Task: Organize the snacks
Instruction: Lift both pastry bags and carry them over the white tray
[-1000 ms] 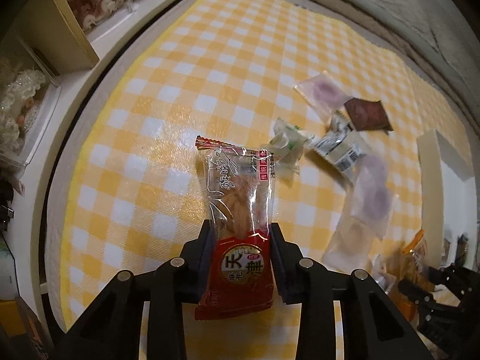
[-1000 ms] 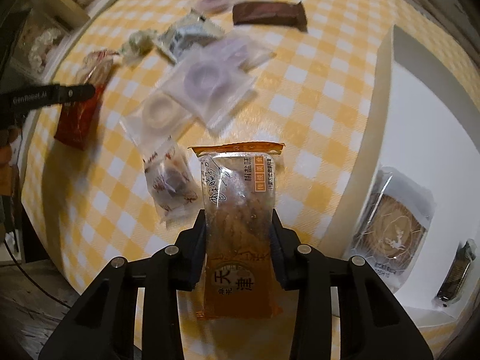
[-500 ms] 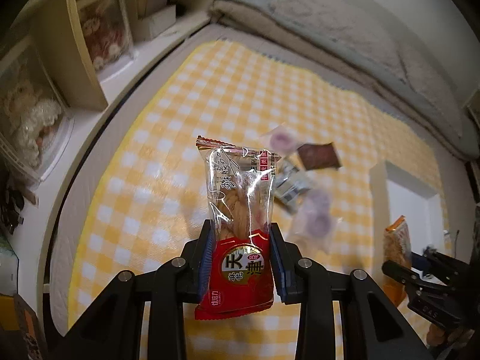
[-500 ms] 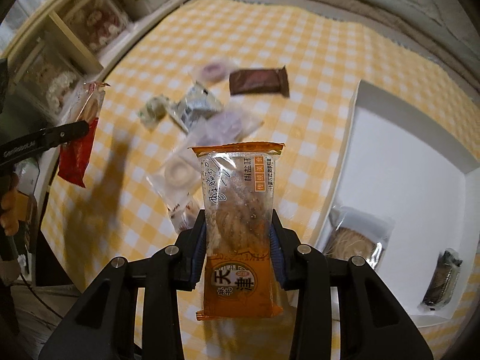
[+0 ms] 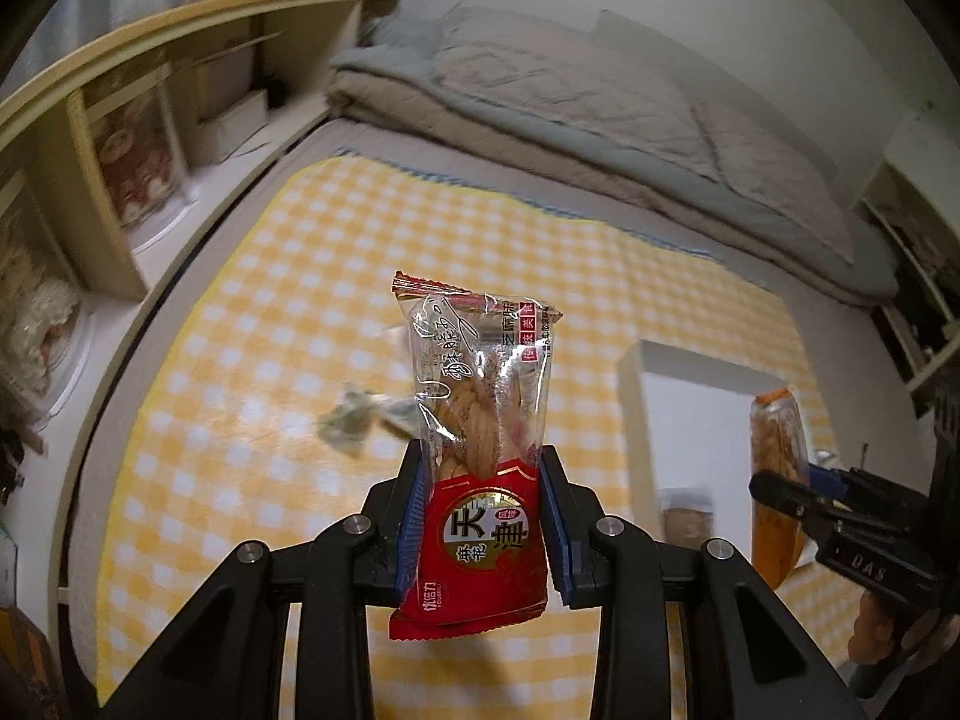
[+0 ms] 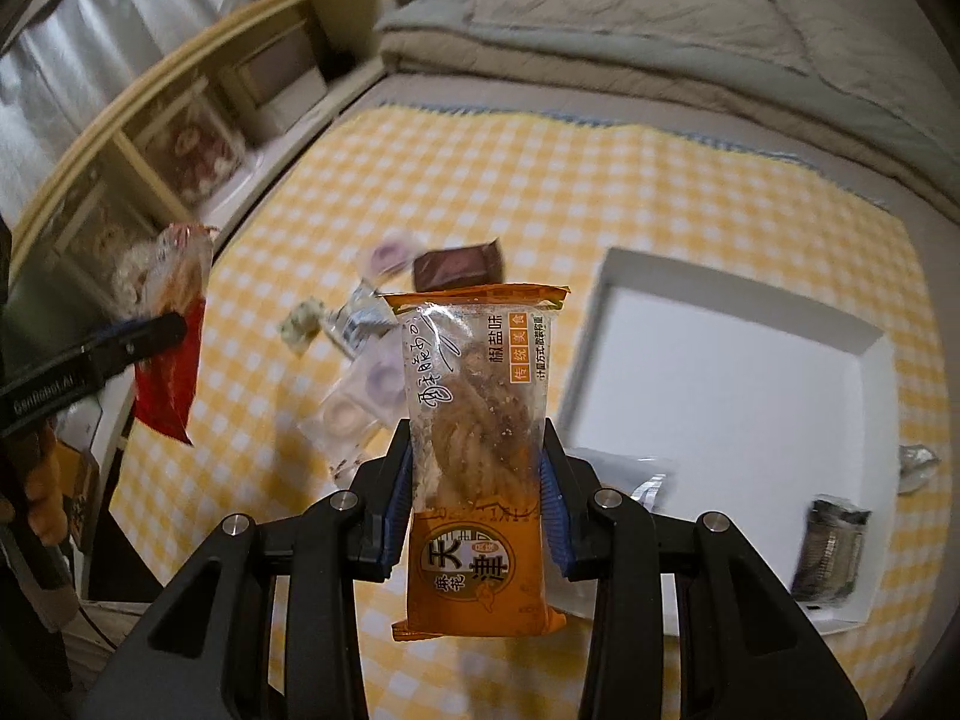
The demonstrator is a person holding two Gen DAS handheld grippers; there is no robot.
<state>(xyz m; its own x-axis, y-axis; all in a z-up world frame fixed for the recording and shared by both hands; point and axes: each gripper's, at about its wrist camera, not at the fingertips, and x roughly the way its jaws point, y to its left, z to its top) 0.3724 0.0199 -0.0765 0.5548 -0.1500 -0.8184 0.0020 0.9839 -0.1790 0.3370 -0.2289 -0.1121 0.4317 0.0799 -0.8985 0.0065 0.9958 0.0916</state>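
The left gripper [image 5: 480,516] squeezes a red twisted-snack packet [image 5: 477,450], and the right gripper [image 6: 477,516] squeezes an orange twisted-snack packet [image 6: 477,450]. Both packets stand long-way up, above the yellow checked cloth [image 6: 540,180]. The white tray [image 6: 720,372] near the cloth's right edge lies closer to the right gripper.

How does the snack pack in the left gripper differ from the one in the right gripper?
The red pack has a red label and top seal; the orange pack has orange ones. The red pack's twist looks pale golden; the orange pack's looks darker and speckled. Both are clear-windowed packs of the same shape, each clamped upright at its lower half.
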